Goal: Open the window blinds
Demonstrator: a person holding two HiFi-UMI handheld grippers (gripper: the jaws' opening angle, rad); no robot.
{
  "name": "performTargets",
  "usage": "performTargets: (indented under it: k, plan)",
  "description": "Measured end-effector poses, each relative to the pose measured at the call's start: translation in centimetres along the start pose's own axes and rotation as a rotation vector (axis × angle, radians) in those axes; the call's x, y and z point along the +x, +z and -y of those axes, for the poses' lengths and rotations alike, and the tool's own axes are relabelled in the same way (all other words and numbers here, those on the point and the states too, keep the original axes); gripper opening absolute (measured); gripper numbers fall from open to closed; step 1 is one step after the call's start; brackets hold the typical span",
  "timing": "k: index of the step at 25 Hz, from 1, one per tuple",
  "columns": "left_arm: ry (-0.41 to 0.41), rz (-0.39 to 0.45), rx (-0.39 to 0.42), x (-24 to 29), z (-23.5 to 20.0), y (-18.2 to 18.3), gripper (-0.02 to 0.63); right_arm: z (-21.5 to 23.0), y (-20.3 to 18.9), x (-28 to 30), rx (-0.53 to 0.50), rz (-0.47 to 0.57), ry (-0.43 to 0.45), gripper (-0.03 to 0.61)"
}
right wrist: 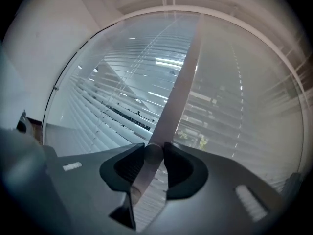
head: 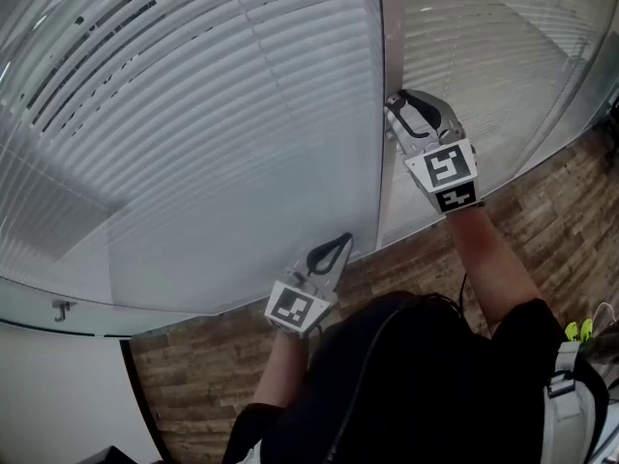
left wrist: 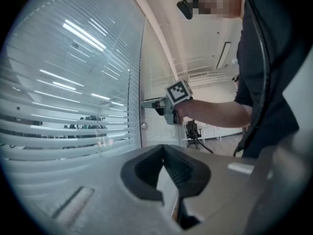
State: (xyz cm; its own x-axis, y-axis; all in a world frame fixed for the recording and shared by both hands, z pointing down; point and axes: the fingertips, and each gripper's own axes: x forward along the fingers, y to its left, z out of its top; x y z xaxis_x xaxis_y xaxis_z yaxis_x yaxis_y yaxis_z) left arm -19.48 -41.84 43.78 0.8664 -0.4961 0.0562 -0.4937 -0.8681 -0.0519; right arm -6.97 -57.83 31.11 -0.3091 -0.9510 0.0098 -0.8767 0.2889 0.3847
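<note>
Right gripper (right wrist: 153,151), a grey plastic tool with black ribbed pads, points level at the pale grey vertical frame post (head: 392,46) between two glass panes. Its jaws are closed partway on a small round dull-metal knob (right wrist: 152,154) mounted on that post, one pad on each side of it. The left gripper (left wrist: 164,148) is lower and nearer the person, just beside the glass. Its jaw tips meet with nothing between them. White horizontal slatted blinds (head: 213,133) hang behind the smooth, reflective glass to the left and right of the post. In the left pane the thin flat slats show dark gaps between them. Brown wood-grain plank flooring (head: 406,269) lies below.
</note>
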Motion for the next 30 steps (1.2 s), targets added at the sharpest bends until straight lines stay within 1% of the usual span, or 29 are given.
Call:
performTargets:
  k: [2,7,13,18,22,25,27,30]
  plan:
    - [0.003,-0.001,-0.002,-0.1,0.0,-0.1,0.005,0.2,-0.2,0.0,0.069,0.003,0.002,0.13]
    - [-0.006,-0.005,-0.002,-0.1,0.2,-0.3,0.005,0.7,-0.7,0.0,0.197,0.016,0.004,0.13]
    - [-0.01,-0.005,-0.003,0.0,0.3,-0.3,0.005,1.0,-0.6,0.1,0.379,0.043,0.015,0.13]
    - [-0.013,-0.006,-0.004,-0.1,0.4,-0.3,0.005,1.1,-0.5,0.0,0.46,0.055,0.023,0.13]
    - [-0.014,-0.007,-0.006,-0.1,0.5,-0.3,0.005,1.4,-0.3,-0.1,0.595,0.072,0.034,0.132]
    - [-0.015,-0.009,-0.009,-0.1,0.6,-0.3,0.005,1.6,-0.3,-0.1,0.671,0.081,0.038,0.132]
    - [-0.014,-0.008,-0.009,-0.2,0.5,-0.4,0.005,1.7,-0.3,-0.1,0.71,0.085,0.042,0.132]
    - [-0.013,-0.011,-0.016,-0.3,0.6,-0.4,0.005,1.8,-0.3,-0.1,0.739,0.09,0.044,0.132]
